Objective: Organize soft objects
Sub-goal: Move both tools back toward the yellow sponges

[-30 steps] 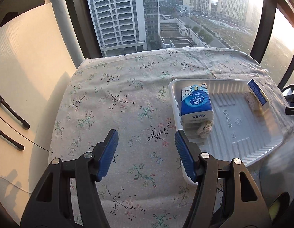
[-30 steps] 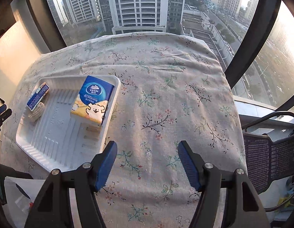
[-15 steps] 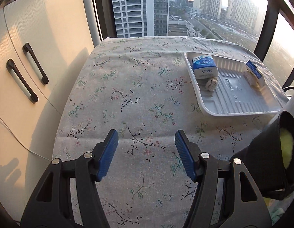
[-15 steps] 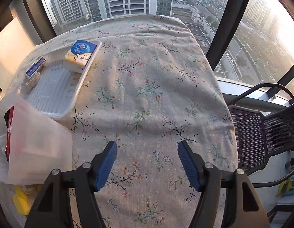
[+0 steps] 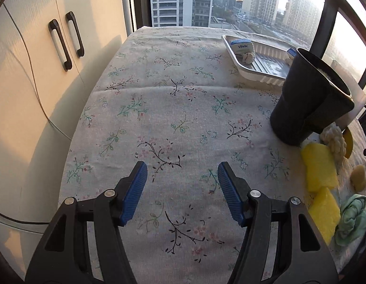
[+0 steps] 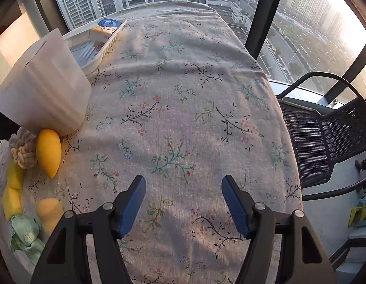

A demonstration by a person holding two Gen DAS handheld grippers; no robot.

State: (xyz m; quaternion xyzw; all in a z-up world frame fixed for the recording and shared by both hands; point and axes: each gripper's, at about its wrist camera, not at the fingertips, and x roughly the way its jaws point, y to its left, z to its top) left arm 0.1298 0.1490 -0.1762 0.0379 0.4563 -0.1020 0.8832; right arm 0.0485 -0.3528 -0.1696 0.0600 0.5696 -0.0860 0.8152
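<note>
The left gripper (image 5: 181,189) is held with its blue-padded fingers (image 5: 133,194) spread wide and nothing between them, above the flower-printed cloth of the table (image 5: 173,108). The right gripper (image 6: 183,203) is likewise released, its fingers (image 6: 132,206) parted over bare cloth.

In the left wrist view, a white tray (image 5: 261,77) is seen at 1 o'clock near the far edge of the table; a blue tissue pack (image 5: 240,45) and a small knitted ball (image 5: 248,58) lie at its near-left end. A black cup (image 5: 306,104) stands tilted at 2 o'clock, nearer than the tray. The soft objects are gathered at 3 o'clock by the table's right edge: a cream knitted piece (image 5: 334,142), two yellow sponges (image 5: 321,168) lying one behind the other, a small yellow lump (image 5: 359,177) and a crumpled pale-green cloth (image 5: 352,220).

In the right wrist view, the same cluster is found at 9 o'clock: a yellow teardrop-shaped sponge (image 6: 48,152) touching the knitted piece (image 6: 23,153), and the green cloth (image 6: 25,235) lower down. A translucent white container (image 6: 44,87) stands just behind them, at 10 o'clock. A black mesh chair (image 6: 324,137) is placed beside the table at 3 o'clock.
</note>
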